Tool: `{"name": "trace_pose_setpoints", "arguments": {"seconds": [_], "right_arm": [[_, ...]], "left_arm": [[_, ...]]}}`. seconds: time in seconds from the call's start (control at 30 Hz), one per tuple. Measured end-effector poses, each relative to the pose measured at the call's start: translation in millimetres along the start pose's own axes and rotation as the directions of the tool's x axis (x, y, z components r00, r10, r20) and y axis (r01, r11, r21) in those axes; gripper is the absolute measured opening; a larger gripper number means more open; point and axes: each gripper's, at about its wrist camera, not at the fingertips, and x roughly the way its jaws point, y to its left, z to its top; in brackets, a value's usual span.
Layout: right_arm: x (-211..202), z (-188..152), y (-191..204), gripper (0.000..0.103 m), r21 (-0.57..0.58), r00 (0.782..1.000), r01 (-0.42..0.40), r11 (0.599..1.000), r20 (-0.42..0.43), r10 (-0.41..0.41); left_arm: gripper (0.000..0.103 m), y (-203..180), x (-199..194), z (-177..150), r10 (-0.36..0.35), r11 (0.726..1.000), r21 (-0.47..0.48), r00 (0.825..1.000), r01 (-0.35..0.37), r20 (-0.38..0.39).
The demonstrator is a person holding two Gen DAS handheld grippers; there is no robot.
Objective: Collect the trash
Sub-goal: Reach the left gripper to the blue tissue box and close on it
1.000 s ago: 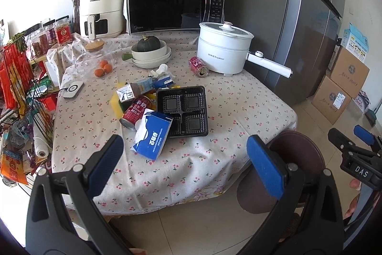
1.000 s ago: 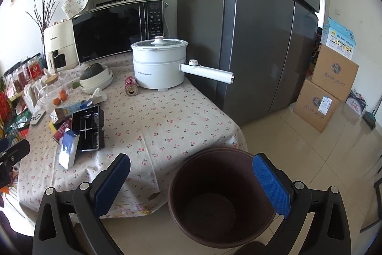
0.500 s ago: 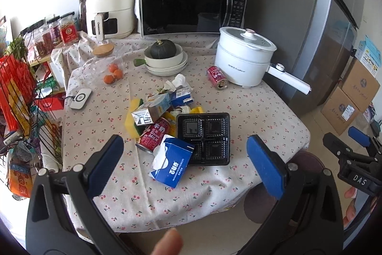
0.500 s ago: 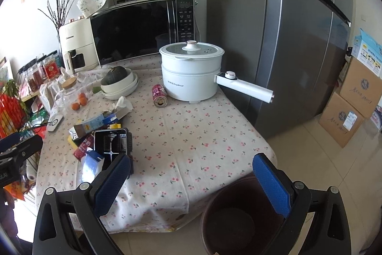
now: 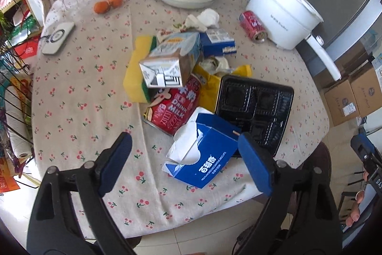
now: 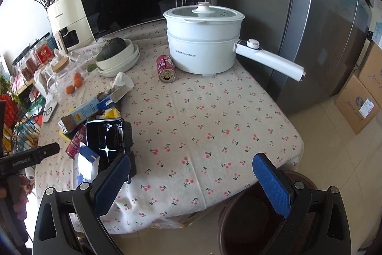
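I'm holding my left gripper spread wide over the near table edge, nothing between its pads. The torn blue carton is lying right between the fingertips, leaning against the black tray and the red milk can. My right gripper is hanging open too, above the brown bin beside the table.
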Motion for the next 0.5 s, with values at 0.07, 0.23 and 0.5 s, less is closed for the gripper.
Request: {"name": "trace_pose_setpoints", "arguments": {"seconds": [0.07,0.23,0.5], "right_arm": [[8,-1,2,0.103,0.004,0.999,-0.013,1.000,-0.033,0.013],[21,-2,10,0.103,-0.026,0.998,-0.006,1.000,-0.065,0.004],[27,-7,14,0.103,-0.057,0.996,0.009,0.998,-0.085,-0.014]], "left_arm": [[0.088,-8,13,-7,-0.017,0.999,0.045,0.998,0.020,-0.063],[0.086,-31,43,-22,0.075,0.975,0.215,0.990,-0.048,-0.121],[0.067,-27,62,-26,0.076,0.976,0.216,0.982,-0.037,-0.173]]}}
